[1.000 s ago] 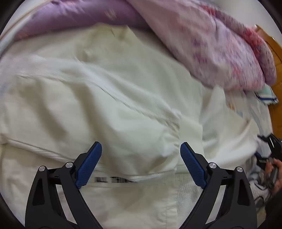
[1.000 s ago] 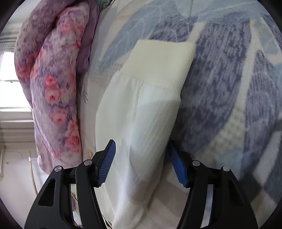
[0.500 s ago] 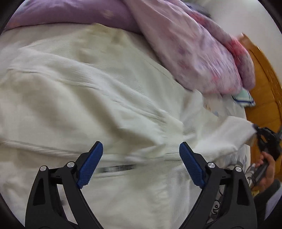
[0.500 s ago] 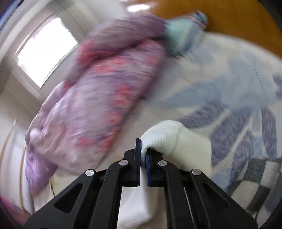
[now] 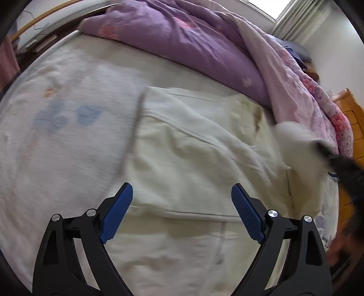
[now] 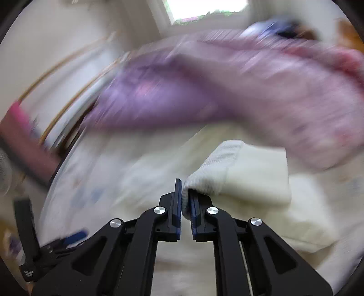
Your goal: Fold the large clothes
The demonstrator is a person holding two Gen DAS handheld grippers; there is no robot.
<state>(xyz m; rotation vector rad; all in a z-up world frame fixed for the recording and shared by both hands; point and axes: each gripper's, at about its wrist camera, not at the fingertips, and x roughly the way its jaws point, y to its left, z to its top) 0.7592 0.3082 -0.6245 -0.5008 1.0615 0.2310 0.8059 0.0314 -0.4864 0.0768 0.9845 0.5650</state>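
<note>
L tongs [image 5: 182, 211] spread wide, nothing btwn the blue pads, hovering over the cream garment [image 5: 193, 164]. Garment lies on the bed [image 5: 56, 136], mostly flat w/ creases, its left edge straight against the pale printed sheet; lower part runs under the tongs toward the cam. Purple quilt [image 5: 193, 45] bunched along the far side of the bed, pink floral side of it to the right, touching the garment's far edge.

R tongs [image 6: 184, 205] pressed together, pinching the ribbed cuff [image 6: 213, 173] of the garment sleeve; cuff bulges out just beyond the pads, sleeve lifted off the bed. In L view the lifted cuff [image 5: 293, 139] shows blurred at right, w/ R tongs [image 5: 327, 154] dark behind it. R view heavily motion-blurred; window [image 6: 204, 9] at top, wood furniture [image 5: 350, 127] at the bed's right.
</note>
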